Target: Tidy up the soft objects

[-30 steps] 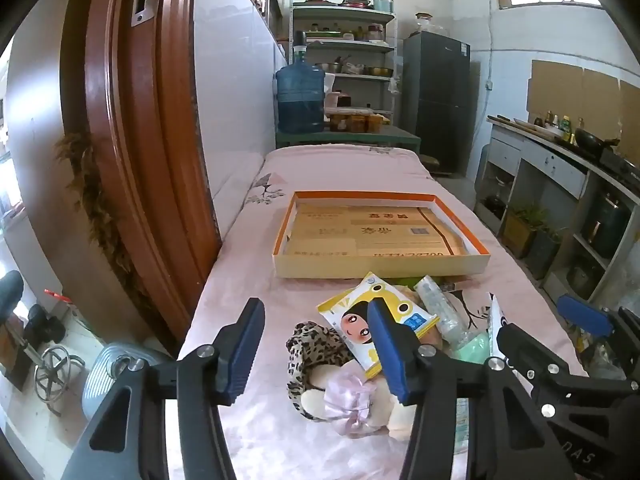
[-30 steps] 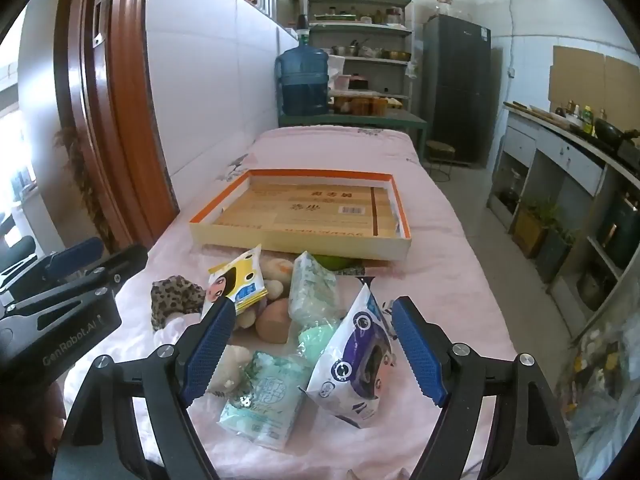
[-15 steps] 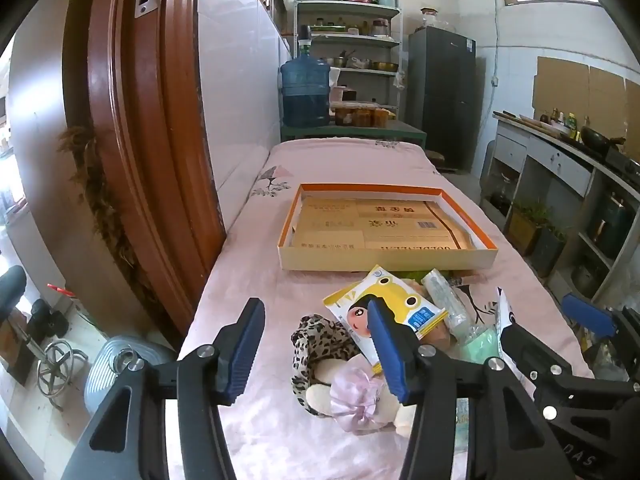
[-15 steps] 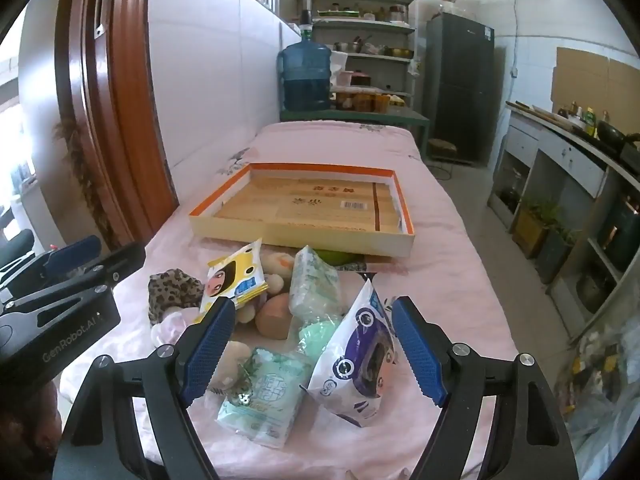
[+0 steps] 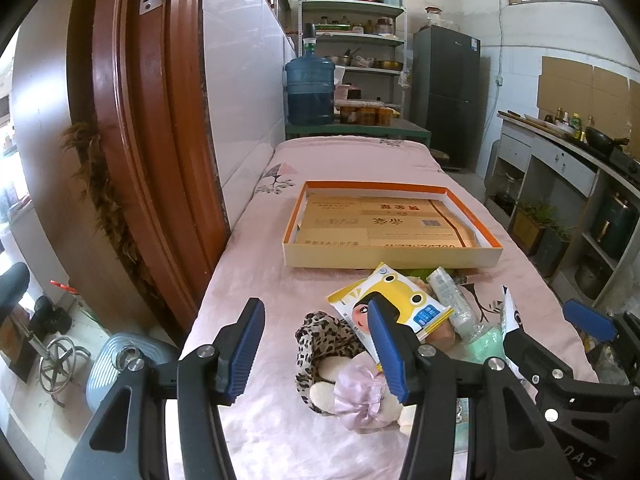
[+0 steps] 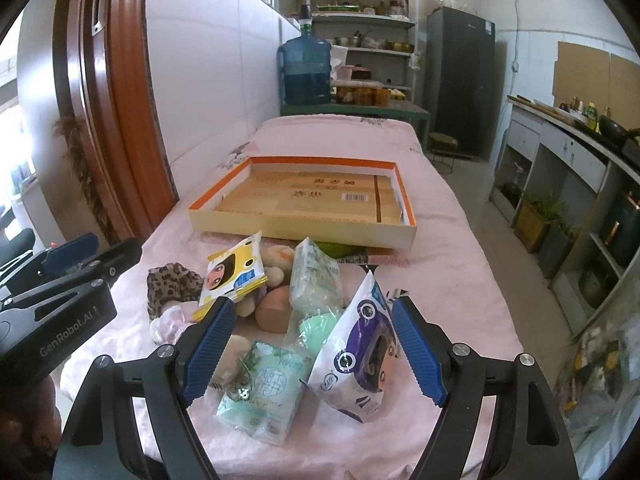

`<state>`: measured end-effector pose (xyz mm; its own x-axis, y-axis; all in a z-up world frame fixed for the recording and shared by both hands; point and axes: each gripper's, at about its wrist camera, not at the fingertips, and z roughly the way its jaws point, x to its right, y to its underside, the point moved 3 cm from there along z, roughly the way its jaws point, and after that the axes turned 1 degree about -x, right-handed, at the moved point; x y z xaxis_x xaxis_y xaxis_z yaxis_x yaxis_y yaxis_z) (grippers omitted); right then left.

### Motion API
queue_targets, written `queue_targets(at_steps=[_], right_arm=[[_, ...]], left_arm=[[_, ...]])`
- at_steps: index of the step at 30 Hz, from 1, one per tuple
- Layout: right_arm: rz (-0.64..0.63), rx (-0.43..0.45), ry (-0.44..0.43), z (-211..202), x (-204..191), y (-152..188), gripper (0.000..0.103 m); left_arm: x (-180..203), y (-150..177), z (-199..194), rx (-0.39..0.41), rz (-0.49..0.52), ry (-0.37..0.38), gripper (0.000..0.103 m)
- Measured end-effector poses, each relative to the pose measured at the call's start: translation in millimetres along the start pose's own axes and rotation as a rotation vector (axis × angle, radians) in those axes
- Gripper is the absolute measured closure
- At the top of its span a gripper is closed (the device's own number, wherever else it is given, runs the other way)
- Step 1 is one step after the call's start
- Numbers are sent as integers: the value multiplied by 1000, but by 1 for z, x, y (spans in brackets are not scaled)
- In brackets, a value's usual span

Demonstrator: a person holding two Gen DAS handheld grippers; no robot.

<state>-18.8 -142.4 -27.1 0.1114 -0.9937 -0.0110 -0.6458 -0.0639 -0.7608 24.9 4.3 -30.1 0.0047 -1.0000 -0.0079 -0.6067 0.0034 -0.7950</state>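
Observation:
A pile of soft things lies on the pink bed near its front edge: a leopard-print plush (image 5: 326, 336) (image 6: 172, 280), a yellow cartoon packet (image 5: 390, 300) (image 6: 234, 272), a clear tissue pack (image 6: 316, 276), a mint tissue pack (image 6: 266, 390) and a white-purple packet (image 6: 362, 354). An orange-rimmed shallow box (image 5: 390, 256) (image 6: 304, 226) lies empty behind them. My left gripper (image 5: 316, 352) is open above the plush. My right gripper (image 6: 312, 354) is open over the mint pack and white-purple packet. Both hold nothing.
A brown wooden door frame (image 5: 136, 140) stands at the left of the bed (image 5: 352, 160). A blue water jug (image 5: 310, 92) and shelves stand behind it. A dark fridge (image 5: 446, 96) and a kitchen counter (image 5: 560, 148) are on the right.
Both grippers have pulled back and risen slightly, so the pile and box sit a little farther off. Nothing on the bed has moved and both jaws stay open.

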Motion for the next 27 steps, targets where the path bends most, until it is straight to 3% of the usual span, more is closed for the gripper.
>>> queue_targets(at_steps=[27], right_arm=[[12,-16,-4,5,0,5,22]], left_arm=[[-2,5,4,-12,-6,-10,49]])
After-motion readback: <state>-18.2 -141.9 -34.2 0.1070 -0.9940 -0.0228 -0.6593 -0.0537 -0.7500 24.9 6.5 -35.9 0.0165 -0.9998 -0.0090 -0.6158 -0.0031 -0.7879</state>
